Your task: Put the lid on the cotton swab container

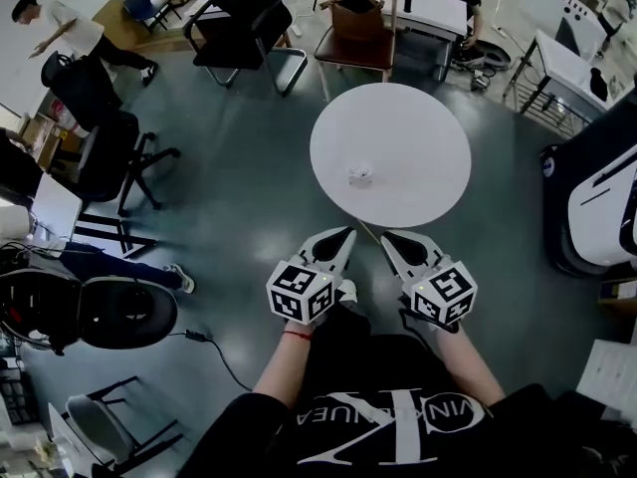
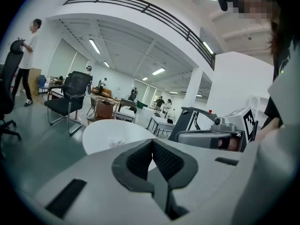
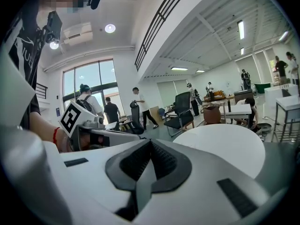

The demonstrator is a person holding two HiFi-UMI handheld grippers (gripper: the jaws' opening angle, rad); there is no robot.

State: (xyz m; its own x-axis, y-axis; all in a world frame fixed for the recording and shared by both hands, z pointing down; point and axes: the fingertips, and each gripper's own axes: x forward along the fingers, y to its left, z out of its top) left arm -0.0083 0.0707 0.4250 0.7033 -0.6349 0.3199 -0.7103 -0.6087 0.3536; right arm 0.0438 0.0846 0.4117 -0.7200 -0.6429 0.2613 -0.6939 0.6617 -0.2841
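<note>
So the round white table [image 1: 418, 118] is the anchor here, and the cotton swab container [image 1: 360, 175] sits on top of it, a bit off the table's middle toward the person's side and slightly left. It's a small clear thing, and honestly too tiny to tell whether the lid is next to it or on it. Both tongs hover just off the table's near edge, pointing at it, side by side and not touching anything. The left gripper [image 1: 347, 233] has its jaws pressed together with nothing between them, and the same goes for the right gripper [image 1: 386, 237]: pads meeting, empty. Past the table's far edge there's a brown chair [image 1: 350, 53] with a cardboard box on its seat, and off to the far left of the table stands a black office chair [image 1: 239, 30].
</note>
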